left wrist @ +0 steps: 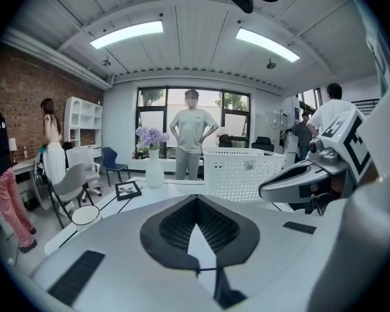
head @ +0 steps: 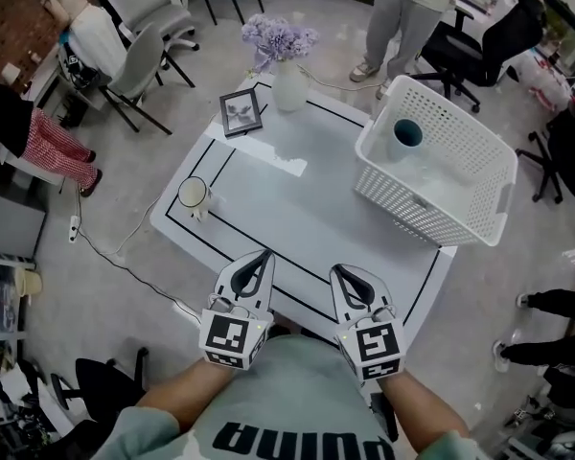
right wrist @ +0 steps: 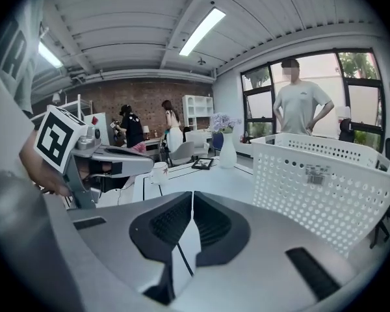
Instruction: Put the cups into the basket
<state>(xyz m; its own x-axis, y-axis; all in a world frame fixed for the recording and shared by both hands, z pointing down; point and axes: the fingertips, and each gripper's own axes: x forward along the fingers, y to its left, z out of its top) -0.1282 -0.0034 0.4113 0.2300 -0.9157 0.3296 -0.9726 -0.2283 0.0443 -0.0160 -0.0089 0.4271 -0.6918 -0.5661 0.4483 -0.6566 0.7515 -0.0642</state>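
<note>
Head view is showing left hand-held gripper [head: 261, 255] and right hand-held gripper [head: 341, 270] pressed together, probably needing spreading before straddling the mid-left cup [head: 193, 195].

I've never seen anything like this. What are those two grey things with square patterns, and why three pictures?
No robot here: a person holds tongs in each hand, the left tongs and the right tongs; the patterned cubes belong to them. One picture comes from a camera on the person's head, looking down. The other two come from cameras riding on each tool, looking along its jaws. Both tongs are shut and empty. On the white table stand a white cup, a picture frame, a vase of flowers and a white basket with a teal cup inside.
</note>
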